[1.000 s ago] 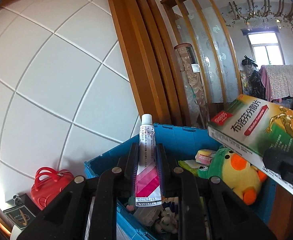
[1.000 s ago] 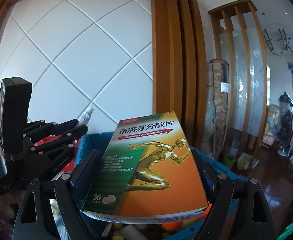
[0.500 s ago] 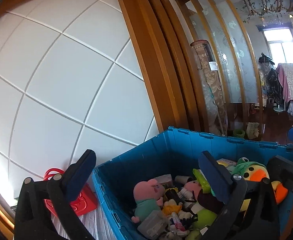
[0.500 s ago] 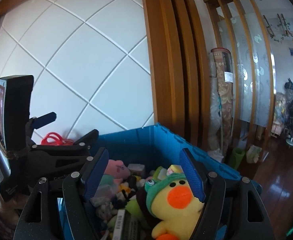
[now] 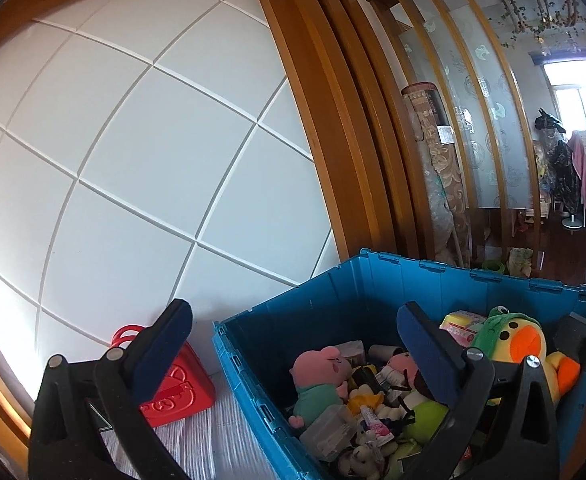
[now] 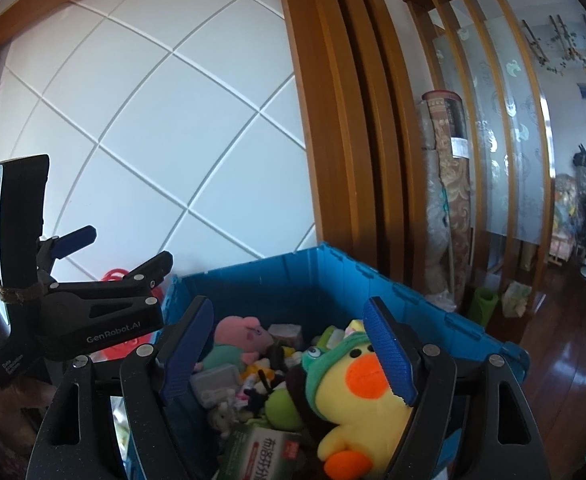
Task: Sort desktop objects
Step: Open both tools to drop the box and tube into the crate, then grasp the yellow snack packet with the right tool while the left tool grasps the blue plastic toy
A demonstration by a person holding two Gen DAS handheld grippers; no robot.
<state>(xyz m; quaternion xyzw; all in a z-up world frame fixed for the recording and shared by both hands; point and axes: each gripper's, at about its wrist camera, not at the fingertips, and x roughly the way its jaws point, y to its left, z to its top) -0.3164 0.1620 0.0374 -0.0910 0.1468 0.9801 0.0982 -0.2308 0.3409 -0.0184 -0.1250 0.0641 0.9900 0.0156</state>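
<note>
A blue plastic crate (image 5: 373, 284) (image 6: 293, 276) holds several toys and small items. A yellow plush duck with a green hood (image 5: 521, 340) (image 6: 357, 380) and a pink plush pig (image 5: 321, 372) (image 6: 241, 332) lie in it. The green and orange medicine box (image 6: 269, 452) lies in the crate near its front. A pink and white tube (image 5: 377, 426) lies among the items. My left gripper (image 5: 293, 328) is open and empty over the crate's left wall. My right gripper (image 6: 289, 332) is open and empty above the crate.
A red toy case (image 5: 177, 384) stands left of the crate on a white ribbed cloth (image 5: 221, 448). A white panelled wall (image 5: 133, 160) with a wooden frame is behind. A dark wood floor (image 6: 565, 380) lies to the right.
Both grippers have opened. The left one let go of the tube and the right one let go of the medicine box; both now lie in the crate.
</note>
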